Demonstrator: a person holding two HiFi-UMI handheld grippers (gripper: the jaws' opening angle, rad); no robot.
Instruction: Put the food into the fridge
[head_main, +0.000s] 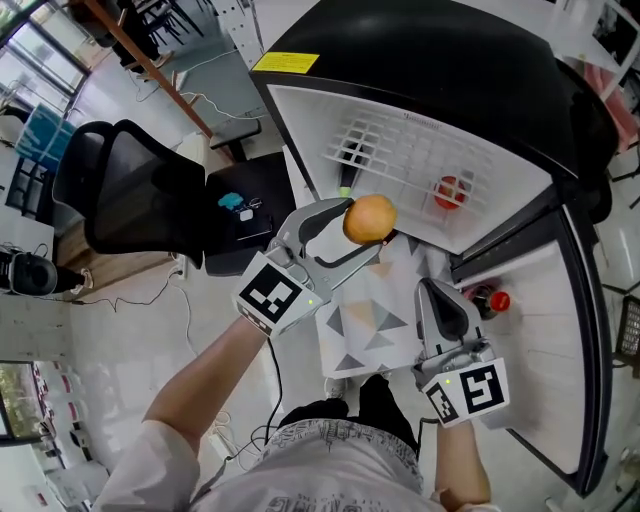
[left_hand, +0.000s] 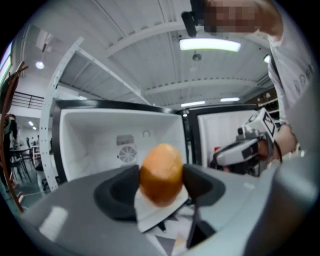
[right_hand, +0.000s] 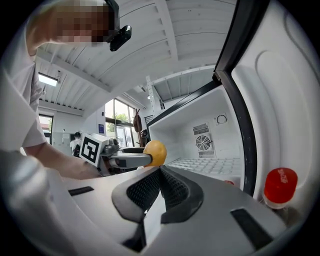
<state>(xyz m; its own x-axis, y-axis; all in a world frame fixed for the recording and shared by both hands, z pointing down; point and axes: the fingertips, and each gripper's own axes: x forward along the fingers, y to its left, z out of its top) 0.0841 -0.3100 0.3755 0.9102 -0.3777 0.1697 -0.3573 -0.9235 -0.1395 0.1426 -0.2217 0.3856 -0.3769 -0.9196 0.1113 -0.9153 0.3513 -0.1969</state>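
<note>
My left gripper (head_main: 366, 226) is shut on an orange (head_main: 369, 218), which it holds in the air just in front of the open fridge (head_main: 430, 120). Its own view shows the orange (left_hand: 161, 173) pinched between the dark pads, with the white fridge interior (left_hand: 120, 145) behind. My right gripper (head_main: 435, 296) hangs lower and to the right, near the fridge door (head_main: 545, 330), with its jaws pressed together on nothing (right_hand: 160, 175). From the right gripper view the orange (right_hand: 155, 152) sits at the tip of the left gripper. A red item (head_main: 452, 192) lies on the white wire shelf (head_main: 400, 155).
A red-capped bottle (head_main: 490, 301) stands in the door rack, also in the right gripper view as a red cap (right_hand: 280, 186). A black office chair (head_main: 130, 190) and a dark low stand (head_main: 240, 215) are at the left. A patterned mat (head_main: 370, 330) lies on the floor under the grippers.
</note>
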